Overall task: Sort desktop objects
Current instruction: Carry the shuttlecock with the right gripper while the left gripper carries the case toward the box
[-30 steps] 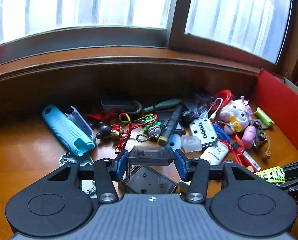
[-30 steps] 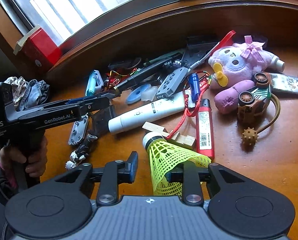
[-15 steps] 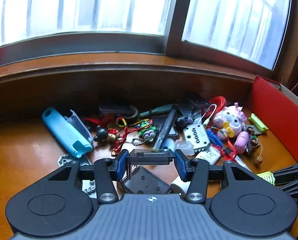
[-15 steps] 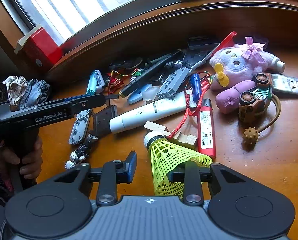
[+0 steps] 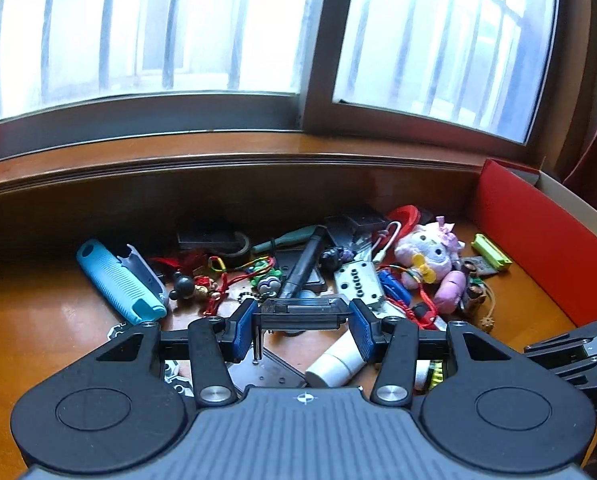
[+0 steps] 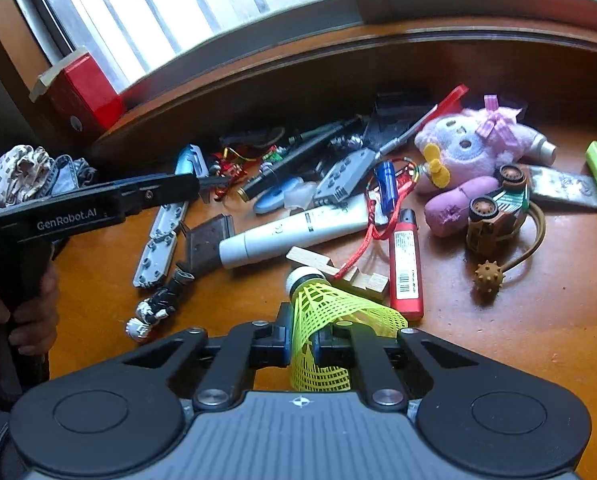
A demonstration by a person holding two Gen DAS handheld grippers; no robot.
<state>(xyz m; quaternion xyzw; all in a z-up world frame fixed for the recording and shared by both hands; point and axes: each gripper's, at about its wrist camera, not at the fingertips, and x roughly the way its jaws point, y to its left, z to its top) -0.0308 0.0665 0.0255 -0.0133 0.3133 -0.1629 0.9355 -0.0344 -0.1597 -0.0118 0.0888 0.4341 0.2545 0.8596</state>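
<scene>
Left tongs (image 5: 303, 325) hold a dark clear plastic case (image 5: 301, 311) above the bench (image 5: 58, 320). Right tongs (image 6: 301, 343) pinch the yellow shuttlecock (image 6: 330, 312)'s skirt, its cork pointing to 11 o'clock.

Left gripper (image 6: 202, 190) side, left of frame: read "GenRobot.AI" in pale letters.
Red lighter (image 6: 405, 264), lower centre right: bore a white label with a barcode; print too small to read.
White tube (image 6: 294, 230), centre: dark print, unreadable.
</scene>
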